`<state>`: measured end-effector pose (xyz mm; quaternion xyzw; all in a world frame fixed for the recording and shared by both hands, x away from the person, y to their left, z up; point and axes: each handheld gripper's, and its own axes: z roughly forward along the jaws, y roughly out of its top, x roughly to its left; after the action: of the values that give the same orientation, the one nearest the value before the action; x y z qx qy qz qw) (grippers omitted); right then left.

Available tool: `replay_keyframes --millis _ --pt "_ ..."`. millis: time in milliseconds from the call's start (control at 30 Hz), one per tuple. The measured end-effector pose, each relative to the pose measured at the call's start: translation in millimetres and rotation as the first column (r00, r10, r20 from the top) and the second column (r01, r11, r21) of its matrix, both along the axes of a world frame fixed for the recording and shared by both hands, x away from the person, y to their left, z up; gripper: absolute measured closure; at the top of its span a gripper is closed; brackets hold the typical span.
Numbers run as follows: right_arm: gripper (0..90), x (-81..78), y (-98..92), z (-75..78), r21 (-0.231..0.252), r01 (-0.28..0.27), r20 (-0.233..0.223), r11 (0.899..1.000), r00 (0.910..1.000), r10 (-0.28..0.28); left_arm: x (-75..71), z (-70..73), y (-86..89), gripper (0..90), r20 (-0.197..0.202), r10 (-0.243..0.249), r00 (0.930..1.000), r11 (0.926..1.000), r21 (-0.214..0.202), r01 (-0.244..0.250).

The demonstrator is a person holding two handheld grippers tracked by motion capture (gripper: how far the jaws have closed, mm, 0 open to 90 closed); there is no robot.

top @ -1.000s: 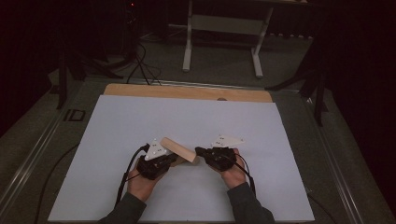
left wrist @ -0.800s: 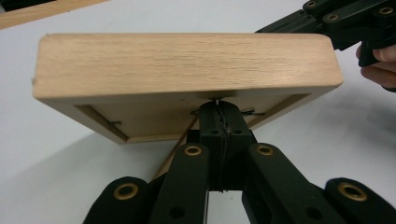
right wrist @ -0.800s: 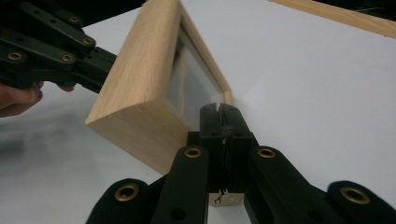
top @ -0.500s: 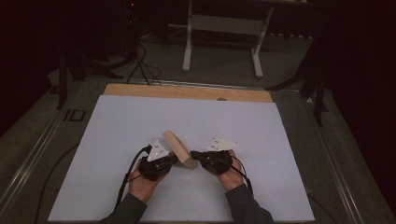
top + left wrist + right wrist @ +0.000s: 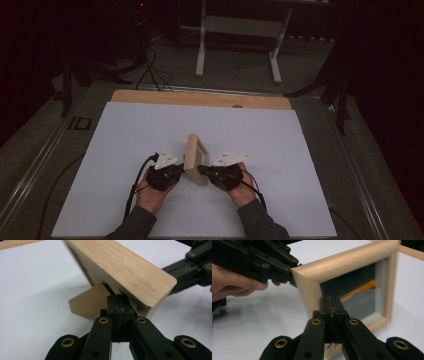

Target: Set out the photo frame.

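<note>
standing upright now, the picture frame [image 5: 196,159] was tilted; both grippers' fingers together.

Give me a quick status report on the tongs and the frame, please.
Left tongs shut at frame's back stand. Right tongs shut against its front. Wooden picture frame upright on white table. Nothing in the way.

I'm working in a dim lab or studio: beyond my tongs a white sheet [image 5: 150,130] covers the table, cables [image 5: 150,67] trail over grey carpet, and a white stand [image 5: 239,30] waits against black curtains.
</note>
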<state>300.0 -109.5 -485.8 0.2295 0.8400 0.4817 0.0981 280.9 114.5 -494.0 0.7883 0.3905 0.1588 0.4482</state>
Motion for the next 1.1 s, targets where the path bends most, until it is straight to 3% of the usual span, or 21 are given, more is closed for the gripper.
replay_keyframes --millis 200,433,467,667,767,1100 --pt "89.2 -1.3 3.2 0.5 -0.005 -0.006 0.0 1.0 1.0 0.006 1.7 -0.6 1.9 88.9 -0.005 0.01 0.9999 0.9999 -0.002 -0.01" --pt "81.4 0.3 -1.1 3.7 -0.019 0.015 0.019 1.0 0.9997 -0.014 2.1 8.8 22.5 82.2 -0.001 0.089 0.996 0.9951 -0.043 -0.089" --pt "77.2 2.2 -4.5 5.1 -0.013 0.03 0.023 0.999 0.9993 -0.029 1.6 10.5 24.5 77.6 0.002 0.095 0.9955 0.9944 -0.046 -0.095" --pt "67.0 4.4 -10.9 8.8 -0.006 0.052 0.031 0.999 0.9981 -0.052 -2.9 20.8 29.8 66.1 0.027 0.088 0.9957 0.9942 -0.064 -0.087" --pt "62.9 5.6 -13.7 10.2 -0.008 0.065 0.033 0.998 0.9974 -0.065 -4.1 24.5 32.8 61.0 0.012 0.079 0.9968 0.9936 -0.082 -0.077" --pt "58.9 8.7 -20.9 13.1 -0.002 0.089 0.032 0.996 0.9956 -0.088 -9.9 37.1 32.5 45.0 0.016 0.035 0.9992 0.9871 -0.157 -0.033"
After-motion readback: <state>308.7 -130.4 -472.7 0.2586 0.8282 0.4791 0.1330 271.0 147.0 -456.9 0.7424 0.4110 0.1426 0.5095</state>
